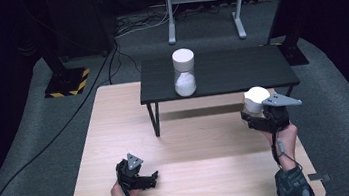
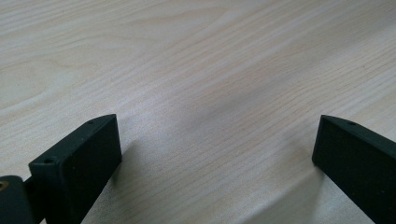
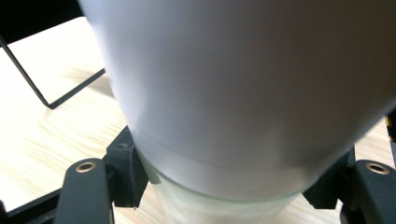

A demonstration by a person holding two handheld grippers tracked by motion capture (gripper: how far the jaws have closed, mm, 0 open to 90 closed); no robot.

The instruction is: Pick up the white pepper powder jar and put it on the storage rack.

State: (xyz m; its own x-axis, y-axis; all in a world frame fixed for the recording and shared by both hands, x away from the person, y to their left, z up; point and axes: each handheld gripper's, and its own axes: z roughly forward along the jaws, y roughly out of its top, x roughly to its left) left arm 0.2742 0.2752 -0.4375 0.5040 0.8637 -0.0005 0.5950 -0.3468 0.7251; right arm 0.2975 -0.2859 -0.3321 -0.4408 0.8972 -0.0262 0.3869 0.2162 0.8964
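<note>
My right gripper [image 1: 256, 113] is shut on a white-capped jar [image 1: 255, 100] and holds it above the wooden table [image 1: 116, 135], just in front of the black shelf's right end. In the right gripper view the jar [image 3: 243, 93] looms close, its clear lower body clamped between the two jaws. A second jar [image 1: 184, 72] with a white lid and white powder inside stands upright on the black shelf [image 1: 239, 70]. My left gripper [image 1: 148, 178] rests low over the table's front left part, open, with bare wood [image 2: 210, 93] between its jaws.
The black shelf stands on thin metal legs [image 1: 155, 119] over the table's far half. Beyond the table lie grey carpet, cables [image 1: 42, 144], a yellow-and-black striped stand base [image 1: 67, 83] and a grey metal frame [image 1: 204, 3].
</note>
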